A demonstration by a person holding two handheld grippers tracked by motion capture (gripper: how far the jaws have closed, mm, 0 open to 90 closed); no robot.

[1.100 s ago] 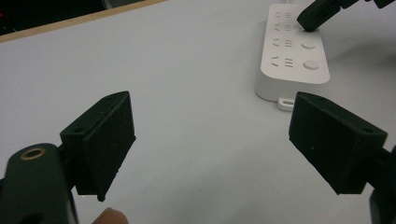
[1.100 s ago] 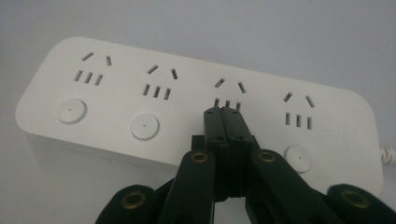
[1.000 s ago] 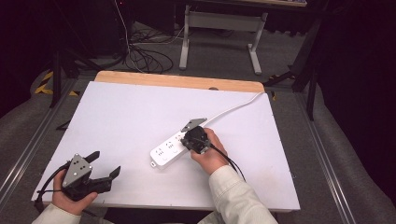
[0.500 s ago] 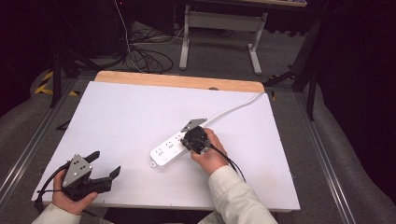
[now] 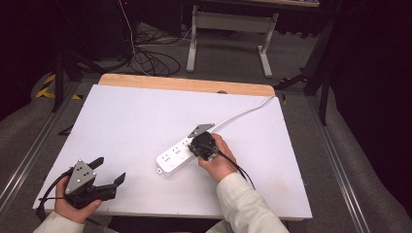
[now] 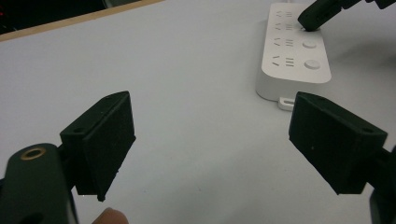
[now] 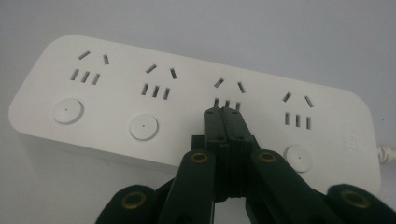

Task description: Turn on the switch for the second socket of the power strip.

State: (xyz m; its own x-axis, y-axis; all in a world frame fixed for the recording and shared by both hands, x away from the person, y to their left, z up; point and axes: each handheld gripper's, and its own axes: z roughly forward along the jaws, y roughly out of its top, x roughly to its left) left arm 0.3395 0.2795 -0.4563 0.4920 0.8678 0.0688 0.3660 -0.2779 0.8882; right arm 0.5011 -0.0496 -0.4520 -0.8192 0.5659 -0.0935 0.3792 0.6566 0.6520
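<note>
A white power strip [image 5: 174, 156] with several sockets and round buttons lies near the middle of the white table [image 5: 121, 121]. My right gripper [image 5: 194, 147] is shut with nothing between its jaws. In the right gripper view its tips [image 7: 226, 112] rest on the strip [image 7: 154, 93] just below the third socket, and the jaws hide that socket's button. The left gripper view shows the same black tip [image 6: 317, 16] touching the strip [image 6: 294, 51]. My left gripper [image 5: 110, 170] is held at the table's front left corner, open and holding nothing [image 6: 210, 135].
The strip's white cord [image 5: 243, 114] runs off toward the back right edge. A wooden strip [image 5: 184, 83] borders the table's far side. Beyond it stand a metal stand [image 5: 228, 29] and loose cables [image 5: 145, 56] on the floor.
</note>
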